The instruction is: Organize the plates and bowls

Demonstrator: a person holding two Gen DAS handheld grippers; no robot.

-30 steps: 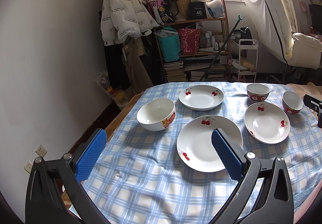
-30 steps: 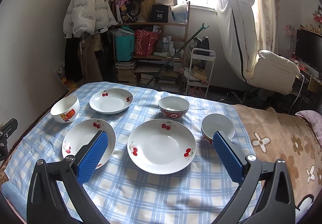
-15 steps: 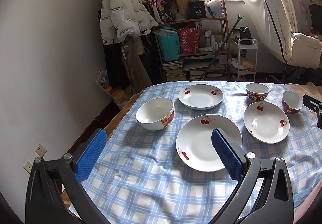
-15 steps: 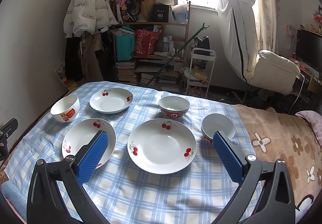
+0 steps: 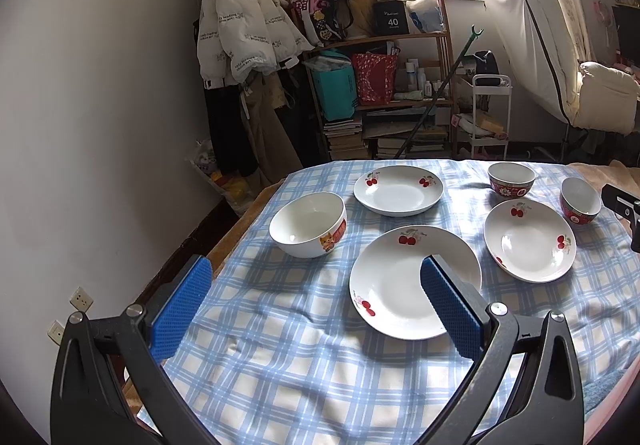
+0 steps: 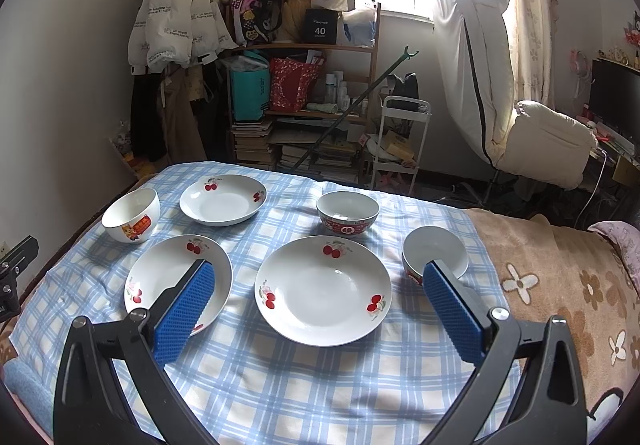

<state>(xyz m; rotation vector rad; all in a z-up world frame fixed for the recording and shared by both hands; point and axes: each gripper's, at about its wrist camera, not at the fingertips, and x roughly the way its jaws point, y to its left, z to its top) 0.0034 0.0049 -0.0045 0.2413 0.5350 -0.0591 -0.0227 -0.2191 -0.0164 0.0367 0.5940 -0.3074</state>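
Six pieces of crockery sit on the blue checked cloth (image 6: 320, 377): three cherry-print plates and three bowls, all upright with openings facing up and none stacked or touching. In the right wrist view the largest plate (image 6: 323, 289) lies dead centre, a second plate (image 6: 160, 277) at 9 o'clock from it, partly behind a blue finger pad, and a third plate (image 6: 223, 199) at 11 o'clock. A white bowl with a cartoon print (image 6: 131, 215) sits at the far left, a red-patterned bowl (image 6: 347, 211) at 12 o'clock, and a second small bowl (image 6: 435, 255) at 3 o'clock, apparently red-sided too, though mostly hidden. Round as they are, none has a long axis to speak of. The surface may be a desk or a bed; the cloth hides it. The right gripper (image 6: 320, 309) hovers with fingers wide apart, holding nothing; the left gripper (image 5: 316, 305) likewise stands spread and empty above the cloth.
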